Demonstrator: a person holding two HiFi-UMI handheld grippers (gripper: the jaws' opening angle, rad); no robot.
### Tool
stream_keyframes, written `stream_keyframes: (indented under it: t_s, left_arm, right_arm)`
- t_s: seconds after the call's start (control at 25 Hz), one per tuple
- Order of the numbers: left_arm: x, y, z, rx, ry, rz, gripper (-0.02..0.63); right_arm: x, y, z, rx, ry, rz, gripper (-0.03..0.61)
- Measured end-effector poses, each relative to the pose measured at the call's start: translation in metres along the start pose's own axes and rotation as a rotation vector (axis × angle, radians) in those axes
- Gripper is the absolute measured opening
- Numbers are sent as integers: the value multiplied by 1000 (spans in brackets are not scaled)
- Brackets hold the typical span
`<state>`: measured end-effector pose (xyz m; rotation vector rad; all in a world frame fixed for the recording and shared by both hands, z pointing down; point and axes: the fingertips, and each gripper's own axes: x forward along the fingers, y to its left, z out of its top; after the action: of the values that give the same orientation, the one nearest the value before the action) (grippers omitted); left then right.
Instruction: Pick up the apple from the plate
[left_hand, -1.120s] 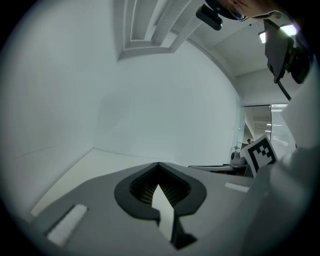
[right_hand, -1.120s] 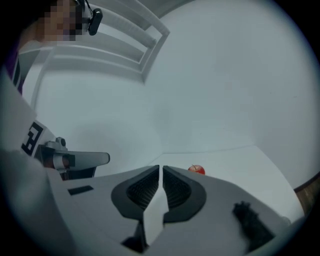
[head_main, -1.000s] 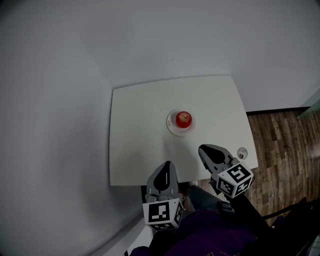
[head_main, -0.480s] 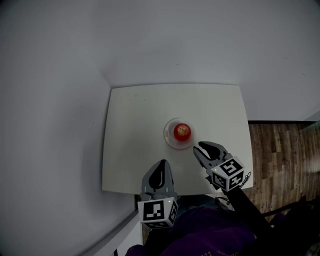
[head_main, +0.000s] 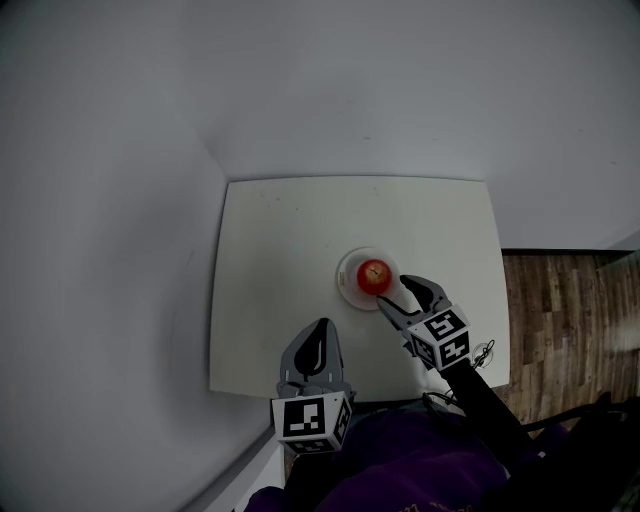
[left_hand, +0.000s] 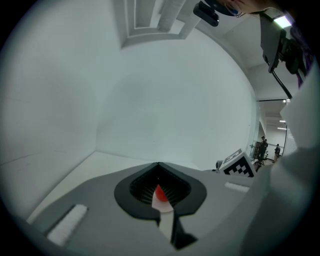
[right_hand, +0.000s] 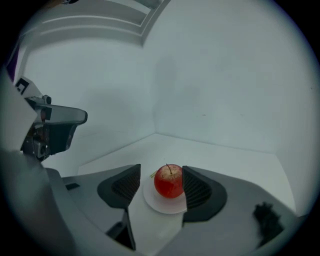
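A red apple (head_main: 375, 273) sits on a small white plate (head_main: 350, 283) near the middle of the white table (head_main: 270, 250). My right gripper (head_main: 393, 293) is at the plate's near right rim and its jaws have just been opening. In the right gripper view the apple (right_hand: 169, 181) stands on the plate (right_hand: 162, 205) in the gap of the right gripper (right_hand: 160, 184); the pads do not press on it. My left gripper (head_main: 322, 330) hangs over the table's near edge, shut and holding nothing. Through a slit under its joined tips, the left gripper (left_hand: 159, 166) view shows the apple (left_hand: 159, 192).
The table stands in a corner of grey walls (head_main: 120, 200). Wooden floor (head_main: 565, 300) lies to its right. The person's dark purple clothing (head_main: 420, 470) fills the bottom of the head view. The table's near edge (head_main: 260, 392) runs just behind the left gripper.
Both grippers have moved forward over the table toward the plate. The right gripper has dropped lower and gone from shut to open, with its tips now at the plate's rim.
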<state>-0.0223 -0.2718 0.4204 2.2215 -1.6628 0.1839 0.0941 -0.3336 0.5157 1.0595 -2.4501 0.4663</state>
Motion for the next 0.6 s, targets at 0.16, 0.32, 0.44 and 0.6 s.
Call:
stream_keyframes:
  t_s: [0.16,0.32,0.44,0.6]
  left_arm:
    - [5,12,-1,-10,11,0,6]
    - [4,23,-2,-14,13,10,6]
    - [3,30,-2,-19,13,16,6]
    - [2,36,-4,-26,16,18,6]
  right_arm:
    - [23,-8,-6,-15,40,-33,299]
    - [38,-13,-12,-20,79,-67,327]
    - [48,-18,-19,-20,115,-95,348]
    - [59,-20,-24,-27,138,-105,364]
